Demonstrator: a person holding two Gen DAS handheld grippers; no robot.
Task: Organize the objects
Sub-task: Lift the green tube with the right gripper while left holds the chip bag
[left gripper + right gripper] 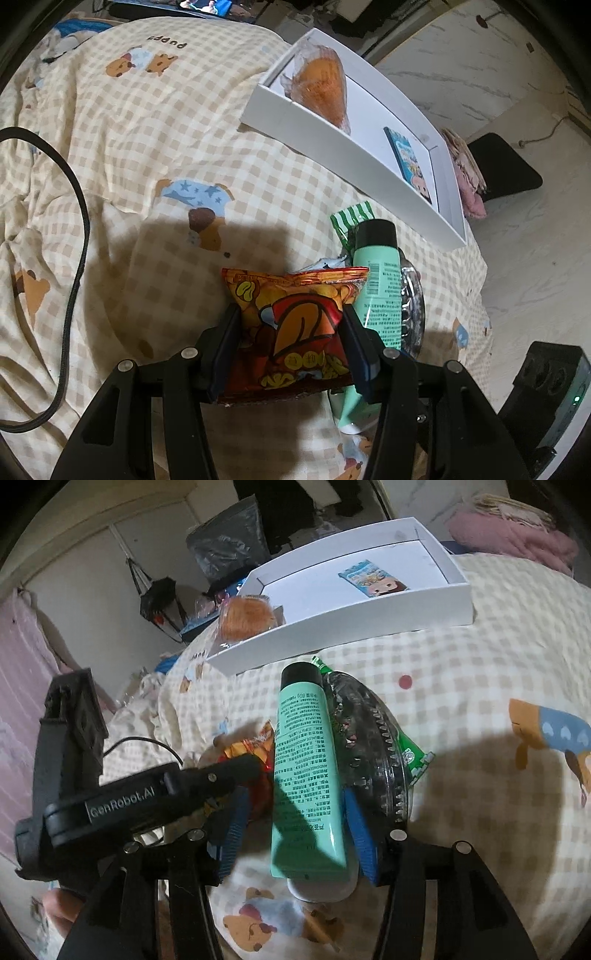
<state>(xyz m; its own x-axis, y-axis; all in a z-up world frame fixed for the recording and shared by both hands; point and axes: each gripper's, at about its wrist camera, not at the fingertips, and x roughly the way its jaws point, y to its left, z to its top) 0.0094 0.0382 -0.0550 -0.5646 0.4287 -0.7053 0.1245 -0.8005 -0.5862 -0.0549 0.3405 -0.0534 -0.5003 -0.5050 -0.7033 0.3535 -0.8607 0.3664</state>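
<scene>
In the left wrist view my left gripper (291,347) is shut on a red and orange snack packet (295,325), both pads pressing its sides just above the checked bedspread. Right beside it lies a mint-green tube (380,295) with a black cap. In the right wrist view that tube (306,775) lies between the blue pads of my right gripper (295,834), which is open: a gap shows on the tube's left side. The left gripper's body (147,797) crosses the left of this view, the snack packet (255,744) peeking out behind it.
A white box (369,620) at the bed's far edge holds a wrapped orange bun (247,620) and a blue packet (373,578). A clear ribbed plastic lid (373,738) and a green striped packet (413,753) lie under the tube. A black cable (74,280) runs on the left.
</scene>
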